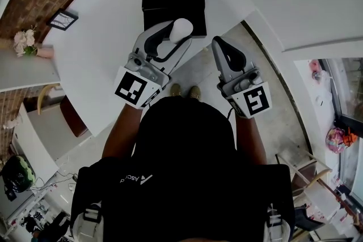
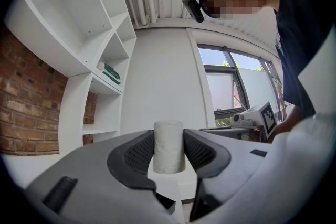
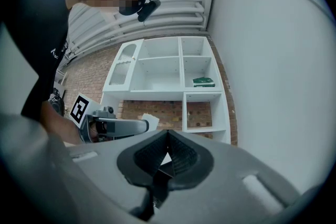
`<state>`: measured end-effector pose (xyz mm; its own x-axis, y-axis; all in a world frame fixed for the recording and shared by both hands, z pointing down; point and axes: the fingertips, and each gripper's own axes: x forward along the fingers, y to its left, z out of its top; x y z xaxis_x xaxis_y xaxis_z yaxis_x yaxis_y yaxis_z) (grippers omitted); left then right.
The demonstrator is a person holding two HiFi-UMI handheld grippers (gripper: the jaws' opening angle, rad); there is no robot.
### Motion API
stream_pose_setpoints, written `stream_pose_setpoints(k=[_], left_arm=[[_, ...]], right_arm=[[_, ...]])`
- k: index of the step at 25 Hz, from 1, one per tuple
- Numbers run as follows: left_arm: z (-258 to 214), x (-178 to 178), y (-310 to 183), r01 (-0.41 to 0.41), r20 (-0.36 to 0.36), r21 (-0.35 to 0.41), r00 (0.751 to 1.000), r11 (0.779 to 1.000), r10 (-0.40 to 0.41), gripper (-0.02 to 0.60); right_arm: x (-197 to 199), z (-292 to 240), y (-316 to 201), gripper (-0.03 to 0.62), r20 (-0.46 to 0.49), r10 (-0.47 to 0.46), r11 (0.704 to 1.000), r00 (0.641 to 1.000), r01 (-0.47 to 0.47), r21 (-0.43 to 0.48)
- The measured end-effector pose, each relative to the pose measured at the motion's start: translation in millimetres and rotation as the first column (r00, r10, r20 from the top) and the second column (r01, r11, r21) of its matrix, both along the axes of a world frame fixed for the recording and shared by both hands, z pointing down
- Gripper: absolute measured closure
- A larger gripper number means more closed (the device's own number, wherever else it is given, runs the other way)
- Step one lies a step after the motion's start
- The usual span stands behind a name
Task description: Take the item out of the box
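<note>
A black box (image 1: pixel 173 3) lies on the white table (image 1: pixel 102 48) just beyond both grippers. My left gripper (image 1: pixel 177 37) is raised in front of the box and shut on a white cylindrical roll (image 1: pixel 182 27). In the left gripper view the roll (image 2: pixel 168 149) stands upright, and both dark pads of the left gripper (image 2: pixel 168 138) press on its sides. My right gripper (image 1: pixel 218 42) is held up beside it on the right. Its jaws (image 3: pixel 168 136) meet with nothing between them. The right gripper view also catches the left gripper (image 3: pixel 118 126) and the roll (image 3: pixel 149 122).
A small picture frame (image 1: pixel 62 20) lies at the table's left and pink flowers (image 1: pixel 25 42) stand on a ledge. A white shelf unit (image 3: pixel 173 81) against a brick wall holds a green item (image 3: pixel 203 81). Windows (image 2: pixel 231 81) lie to the right, and the floor by the table's corner is grey.
</note>
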<state>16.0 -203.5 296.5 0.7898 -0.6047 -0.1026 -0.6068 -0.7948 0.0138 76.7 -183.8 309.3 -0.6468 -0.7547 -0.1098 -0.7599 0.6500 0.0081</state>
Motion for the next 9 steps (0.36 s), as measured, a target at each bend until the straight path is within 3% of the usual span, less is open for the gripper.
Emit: stream_pose_setpoints(k=[9], left_arm=[[-1.8, -0.7, 1.4, 0.001, -0.001, 0.003, 1.0, 1.0, -0.001, 0.408]], right_arm=[[-0.7, -1.2, 1.4, 0.594, 0.007, 0.001, 1.0, 1.0, -0.001, 0.002]])
